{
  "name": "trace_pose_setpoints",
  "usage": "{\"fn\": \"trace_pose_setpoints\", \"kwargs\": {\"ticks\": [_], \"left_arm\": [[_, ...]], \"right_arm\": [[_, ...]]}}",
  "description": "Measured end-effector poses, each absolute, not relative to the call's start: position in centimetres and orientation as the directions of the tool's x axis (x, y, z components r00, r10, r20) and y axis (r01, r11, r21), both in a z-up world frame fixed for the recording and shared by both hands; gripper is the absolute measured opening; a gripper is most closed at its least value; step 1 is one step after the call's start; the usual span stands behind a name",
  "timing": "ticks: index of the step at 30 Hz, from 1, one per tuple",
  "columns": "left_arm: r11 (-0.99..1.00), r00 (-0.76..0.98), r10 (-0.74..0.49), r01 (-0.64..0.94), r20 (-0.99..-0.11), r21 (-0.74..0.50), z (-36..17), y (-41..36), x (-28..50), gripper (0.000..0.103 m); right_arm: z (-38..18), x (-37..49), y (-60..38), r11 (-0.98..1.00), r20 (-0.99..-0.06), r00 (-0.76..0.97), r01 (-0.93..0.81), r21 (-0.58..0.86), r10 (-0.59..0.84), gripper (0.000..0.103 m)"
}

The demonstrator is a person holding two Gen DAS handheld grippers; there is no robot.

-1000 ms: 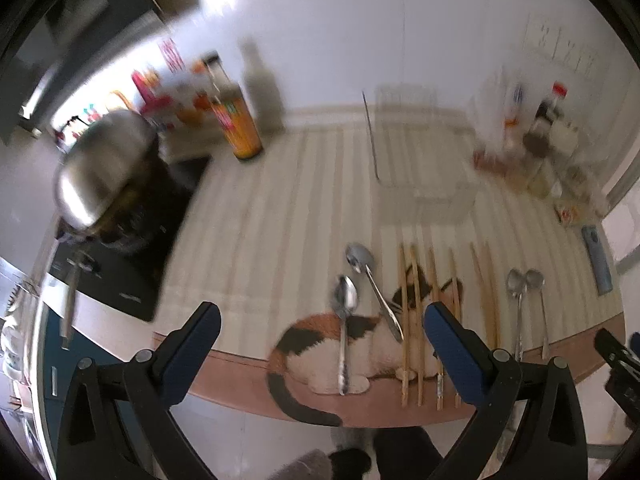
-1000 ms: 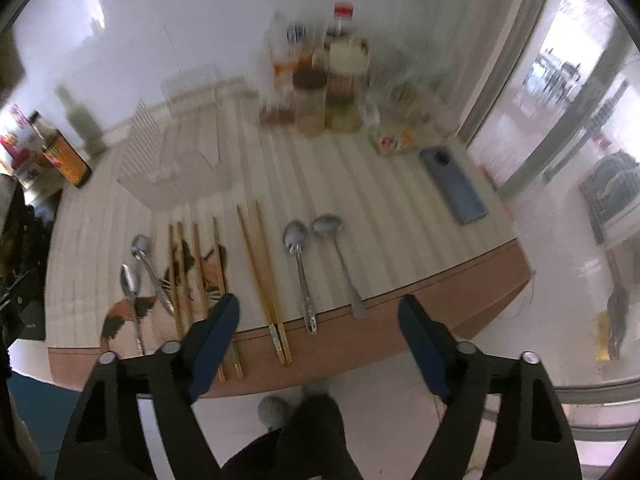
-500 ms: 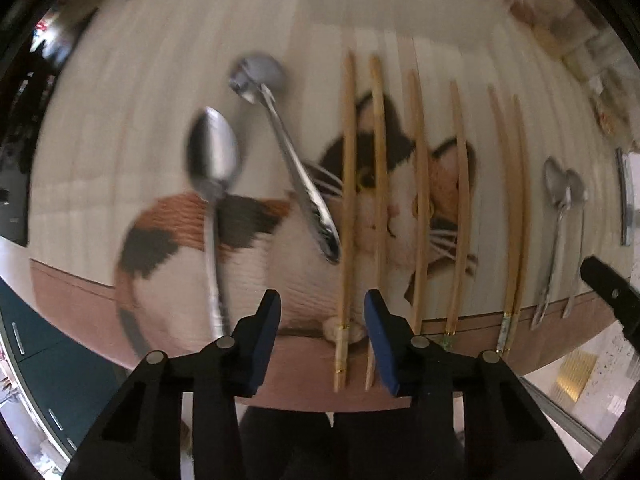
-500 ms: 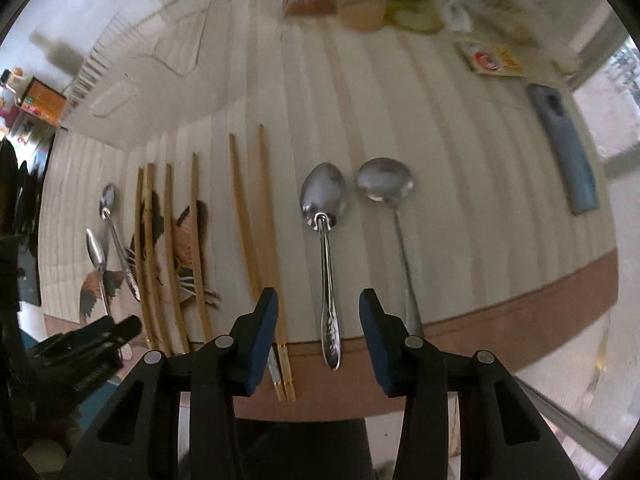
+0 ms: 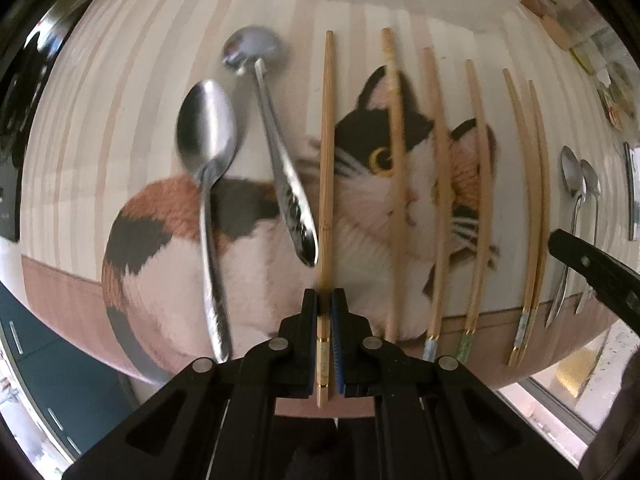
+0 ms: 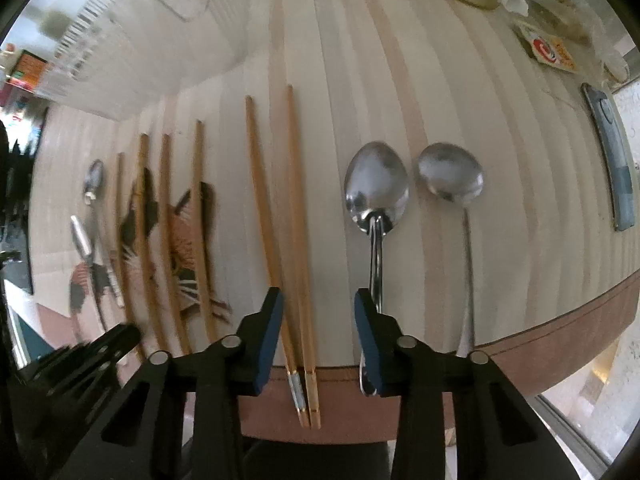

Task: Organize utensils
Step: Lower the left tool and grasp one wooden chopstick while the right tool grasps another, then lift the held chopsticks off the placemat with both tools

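Both point straight down. The left hand-held gripper (image 5: 325, 300) has its blue pads pressed together on a single chopstick (image 5: 326, 152). The right hand-held gripper (image 6: 318, 300) has just been closing, jaws apart around a chopstick pair (image 6: 294, 240).

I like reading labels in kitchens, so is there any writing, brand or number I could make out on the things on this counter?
None can be read.
Red and yellow packet: printing too blurred.
Orange box at the far left: lettering too blurred.
Dark phone: no writing shows.
Chopsticks and spoons: no marks legible.
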State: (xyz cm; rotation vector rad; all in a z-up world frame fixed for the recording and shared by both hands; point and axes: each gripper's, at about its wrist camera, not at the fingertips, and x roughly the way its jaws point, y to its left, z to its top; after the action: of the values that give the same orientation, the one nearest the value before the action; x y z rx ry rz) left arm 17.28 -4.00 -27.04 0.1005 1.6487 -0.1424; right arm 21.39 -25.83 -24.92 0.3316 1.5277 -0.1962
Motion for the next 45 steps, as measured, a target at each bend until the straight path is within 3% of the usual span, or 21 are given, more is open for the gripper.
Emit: {"fn": "trace_pose_setpoints", "kwargs": {"ticks": [2, 3, 5, 25, 32, 45], "left_arm": [[0.987, -0.084, -0.030, 0.153, -0.996, -0.042, -26.9, -3.5, 17.0, 0.004], [0.987, -0.083, -0.034, 0.156, -0.996, -0.047, -26.8, -3.3, 17.0, 0.005], [0.985, -0.088, -0.043, 0.161, -0.995, -0.057, -26.5, -2.9, 17.1, 0.005], [0.983, -0.046, -0.027, 0.183, -0.999, -0.035, -25.8, -4.2, 22.1, 0.009], [0.975, -0.015, 0.017, 0.223, -1.000, 0.013, -25.7, -6.2, 23.5, 0.004], [0.971, 0.143, 0.032, 0.232, -0.989, 0.065, -17.9, -7.0, 24.2, 0.004]], "right_arm": [[-25.6, 21.3, -25.6, 0.941, -0.998, 0.029, 0.334, 0.065, 0.058, 0.023], [-25.5, 21.3, -25.5, 0.941, -0.998, 0.042, 0.333, 0.054, 0.043, 0.009], [-25.7, 21.1, -25.5, 0.940, -0.999, 0.025, 0.339, 0.034, 0.027, 0.007], [-27.5, 20.5, -23.6, 0.943, -0.998, -0.054, 0.329, -0.045, -0.029, 0.008], [-26.9, 20.9, -24.5, 0.945, -0.999, -0.044, 0.323, -0.041, -0.029, 0.007], [-22.3, 19.5, -24.9, 0.934, -0.997, 0.083, 0.357, 0.017, -0.013, 0.007]]}}
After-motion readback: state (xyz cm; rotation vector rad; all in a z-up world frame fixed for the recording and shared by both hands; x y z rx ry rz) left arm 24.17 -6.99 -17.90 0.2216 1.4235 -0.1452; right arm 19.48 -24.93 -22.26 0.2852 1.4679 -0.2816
